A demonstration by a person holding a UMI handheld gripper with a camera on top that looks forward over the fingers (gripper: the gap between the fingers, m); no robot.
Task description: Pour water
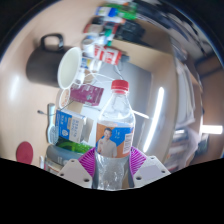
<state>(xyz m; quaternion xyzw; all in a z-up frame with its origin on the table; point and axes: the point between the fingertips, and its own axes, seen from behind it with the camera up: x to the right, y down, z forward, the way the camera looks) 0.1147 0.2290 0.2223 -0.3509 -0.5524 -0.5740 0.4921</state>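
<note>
Claw (113, 172) clamped on the water bottle (116, 135), red cap on, lifted and tilted before a white cup (69, 68); we judge uncapping or aligning comes next.

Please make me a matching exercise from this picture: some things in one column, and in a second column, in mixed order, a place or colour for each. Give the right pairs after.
Things:
1. water bottle
2. bottle cap
3. white cup
4. blue and white carton

Descriptions:
A. red
B. tilted, beyond the bottle, beside a dark mug
C. between the fingers of the gripper, clear with a blue label
D. standing beside the bottle, just ahead of the fingers

Pairs: 1-C, 2-A, 3-B, 4-D
</note>
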